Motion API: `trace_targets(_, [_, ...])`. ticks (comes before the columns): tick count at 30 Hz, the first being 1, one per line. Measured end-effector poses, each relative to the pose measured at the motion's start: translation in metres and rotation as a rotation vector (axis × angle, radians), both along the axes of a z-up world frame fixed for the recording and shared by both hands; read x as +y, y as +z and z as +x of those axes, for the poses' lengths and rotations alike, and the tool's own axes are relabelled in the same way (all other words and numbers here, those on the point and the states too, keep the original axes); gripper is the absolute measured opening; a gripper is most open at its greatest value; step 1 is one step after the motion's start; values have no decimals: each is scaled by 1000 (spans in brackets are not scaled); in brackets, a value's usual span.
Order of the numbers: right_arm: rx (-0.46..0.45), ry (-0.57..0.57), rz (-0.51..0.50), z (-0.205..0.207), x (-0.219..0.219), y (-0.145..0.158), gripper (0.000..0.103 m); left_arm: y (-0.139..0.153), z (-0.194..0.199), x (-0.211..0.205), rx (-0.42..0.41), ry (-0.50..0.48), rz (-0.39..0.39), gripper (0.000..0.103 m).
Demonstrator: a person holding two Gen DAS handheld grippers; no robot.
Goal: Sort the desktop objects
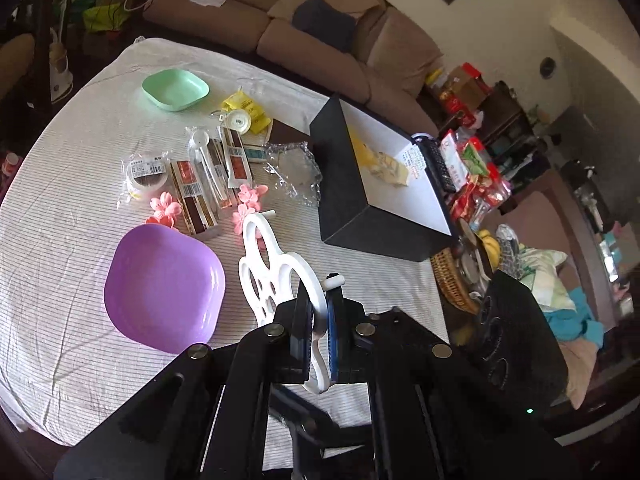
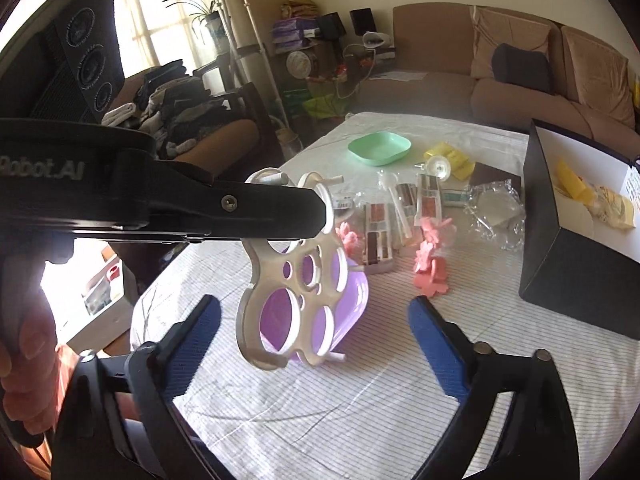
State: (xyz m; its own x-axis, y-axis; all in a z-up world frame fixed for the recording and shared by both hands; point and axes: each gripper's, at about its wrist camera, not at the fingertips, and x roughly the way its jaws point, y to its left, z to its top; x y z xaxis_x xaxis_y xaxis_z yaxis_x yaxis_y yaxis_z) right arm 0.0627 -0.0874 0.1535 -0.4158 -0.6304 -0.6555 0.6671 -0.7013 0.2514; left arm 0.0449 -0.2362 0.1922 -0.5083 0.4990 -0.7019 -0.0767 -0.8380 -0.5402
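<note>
The left gripper (image 1: 319, 332) was clamped on a white plastic rack (image 1: 276, 276) pierced with round holes, holding it clear of the striped tablecloth (image 1: 80, 184). In the left wrist view the rack's long axis ran away from the fingers toward the far side of the table, its pegged tip pointing at the clutter of packets (image 1: 200, 176) and pink flower clips (image 1: 165, 206). From the right wrist view the rack (image 2: 292, 280) stood on edge, tilted, with the purple dish (image 2: 352, 300) showing through its holes — it hung above or just in front of that dish; the fisheye leaves which unclear. The left gripper reached in level from the left of that view, a hand (image 2: 24, 360) behind it. The right gripper (image 2: 314, 344) hovered low over the cloth with its blue-padded fingers (image 2: 436, 344) spread wide, holding nothing. A green dish (image 1: 175, 89) sat far back; a black box (image 1: 372, 196) lay to the right.
</note>
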Motion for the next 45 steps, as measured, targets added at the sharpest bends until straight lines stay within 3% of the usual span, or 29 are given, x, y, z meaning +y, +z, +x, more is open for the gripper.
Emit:
trace_targets(2, [-38, 0, -6, 1, 4, -5, 35, 1, 7, 7, 0, -10, 0, 6])
trace_targets(7, [-102, -26, -80, 7, 33, -8, 17, 3, 15, 25, 7, -54, -27, 11])
trace_targets(9, [-133, -35, -103, 8, 48, -10, 17, 3, 19, 30, 3, -60, -23, 20])
trace_targets(11, [-155, -61, -98, 8, 64, -14, 14, 2, 21, 31, -4, -49, -12, 54])
trace_targets(13, [-210, -95, -120, 4, 86, -22, 14, -1, 23, 27, 4, -27, -31, 65])
trace_targets(16, [-307, -153, -162, -3, 123, -41, 14, -13, 23, 12, -3, 11, -58, 67])
trace_targets(20, [-358, -233, -126, -6, 164, -63, 16, -57, 11, -34, -74, 191, -154, 68])
trace_targets(24, [-374, -288, -93, -7, 196, -74, 17, -108, 3, -79, -166, 361, -216, 68])
trace_targets(28, [-368, -309, -50, -14, 215, -81, 17, -138, -8, -97, -220, 419, -262, 68])
trace_targets(31, [-365, -301, -24, -19, 219, -87, 20, -157, -14, -91, -247, 371, -257, 65])
trace_targets(33, [-362, -294, 5, -21, 216, -91, 36, -167, -18, -85, -266, 350, -278, 38])
trace_targets(34, [-354, -289, 23, -23, 215, -93, 40, -170, -18, -82, -279, 346, -275, 14])
trace_targets(35, [-343, -284, 42, -23, 213, -94, 45, -174, -17, -80, -287, 335, -262, 5])
trace_targets(40, [-279, -268, 120, -24, 209, -96, 58, -177, -5, -58, -299, 295, -230, 4])
trace_targets(45, [-198, -230, 162, -19, 201, -93, 82, -176, 16, -18, -347, 216, -183, 3])
